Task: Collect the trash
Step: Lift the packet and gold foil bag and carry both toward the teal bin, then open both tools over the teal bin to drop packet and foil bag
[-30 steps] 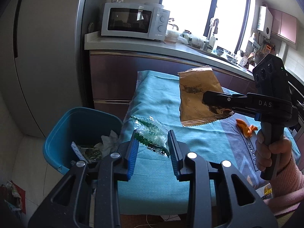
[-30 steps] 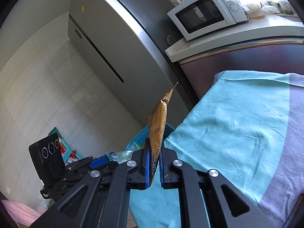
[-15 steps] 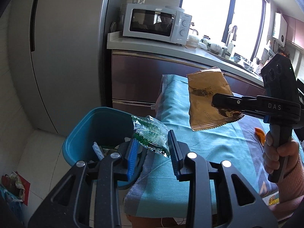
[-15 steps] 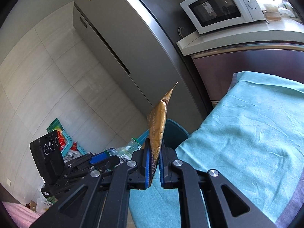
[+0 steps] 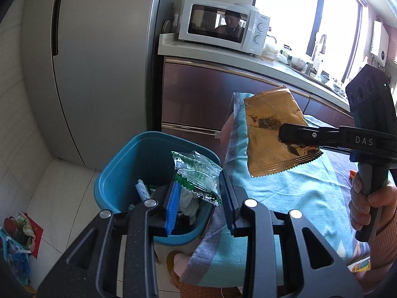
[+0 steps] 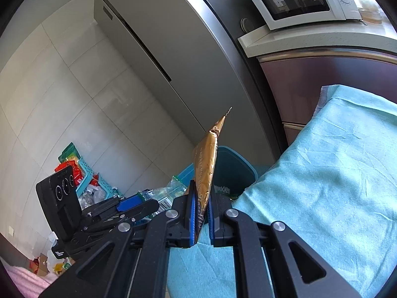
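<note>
Green crinkly wrapper (image 5: 198, 176) clamped in my left hand-held gripper (image 5: 199, 193), right over the blue bin (image 5: 119, 173). Gold packet (image 6: 207, 164) pinched in right hand-held gripper (image 6: 199, 211), just beside bin. Centre each over the bin before letting go; film drifts.

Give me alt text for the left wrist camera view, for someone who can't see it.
The left gripper holds a crumpled green wrapper over a blue bin of trash. To its right, the right gripper grips a gold wrapper above a teal-covered table.
</note>
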Demonstrator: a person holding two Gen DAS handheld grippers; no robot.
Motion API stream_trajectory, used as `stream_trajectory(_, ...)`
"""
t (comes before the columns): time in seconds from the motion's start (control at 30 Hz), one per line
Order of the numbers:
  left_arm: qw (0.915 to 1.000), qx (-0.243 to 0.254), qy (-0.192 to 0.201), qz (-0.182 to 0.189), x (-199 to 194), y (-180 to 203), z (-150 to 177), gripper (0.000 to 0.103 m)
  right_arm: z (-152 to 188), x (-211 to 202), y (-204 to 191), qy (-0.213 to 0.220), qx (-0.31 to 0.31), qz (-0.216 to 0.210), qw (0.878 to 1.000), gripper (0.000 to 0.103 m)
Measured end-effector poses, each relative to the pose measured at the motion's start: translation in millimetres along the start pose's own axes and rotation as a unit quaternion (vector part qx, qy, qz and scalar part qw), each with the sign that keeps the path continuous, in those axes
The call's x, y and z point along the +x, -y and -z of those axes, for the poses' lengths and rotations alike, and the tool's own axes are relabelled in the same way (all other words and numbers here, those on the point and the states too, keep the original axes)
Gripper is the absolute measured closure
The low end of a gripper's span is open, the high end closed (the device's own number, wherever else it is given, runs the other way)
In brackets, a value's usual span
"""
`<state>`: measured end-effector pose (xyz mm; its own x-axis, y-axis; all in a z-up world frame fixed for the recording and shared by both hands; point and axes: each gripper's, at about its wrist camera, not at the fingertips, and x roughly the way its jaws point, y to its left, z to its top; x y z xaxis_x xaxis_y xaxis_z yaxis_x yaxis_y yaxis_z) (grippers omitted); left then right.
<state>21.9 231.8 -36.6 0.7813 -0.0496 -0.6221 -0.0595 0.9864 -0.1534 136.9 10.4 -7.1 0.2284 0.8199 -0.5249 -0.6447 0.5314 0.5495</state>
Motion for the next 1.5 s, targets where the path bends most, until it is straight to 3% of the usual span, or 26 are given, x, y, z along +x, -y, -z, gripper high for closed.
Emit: stream_trajectory(1.5, 0.9955, -0.053, -0.059, -0.053, 63.0, -40.8, 13.3, 0.072, -9.8, 90.9, -11.3, -0.096, -0.024, 0.052, 0.994, 0.094)
